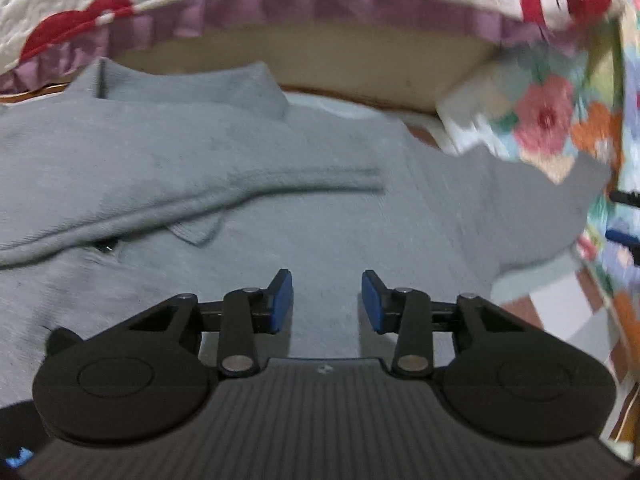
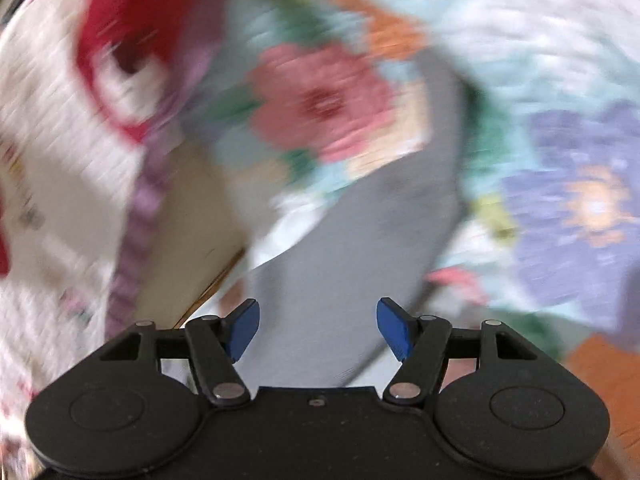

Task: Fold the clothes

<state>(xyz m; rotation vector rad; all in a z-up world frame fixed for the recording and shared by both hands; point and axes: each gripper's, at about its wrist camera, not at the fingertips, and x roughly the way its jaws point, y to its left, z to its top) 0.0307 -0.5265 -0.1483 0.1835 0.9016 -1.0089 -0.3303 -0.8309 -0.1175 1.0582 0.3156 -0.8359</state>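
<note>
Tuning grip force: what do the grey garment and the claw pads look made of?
Grey garment: soft matte knit, probably cotton or fleece; fine ribbed texture, limp folds. Left claw pads: blue, matte, likely rubber or ribbed plastic; blur leaves it open.

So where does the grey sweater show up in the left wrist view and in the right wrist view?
Left wrist: grey sweater fills the middle and left, one sleeve folded across.
Right wrist: a blurred grey strip runs up from between the blue pads.
Shared landmark: the floral quilt.
</note>
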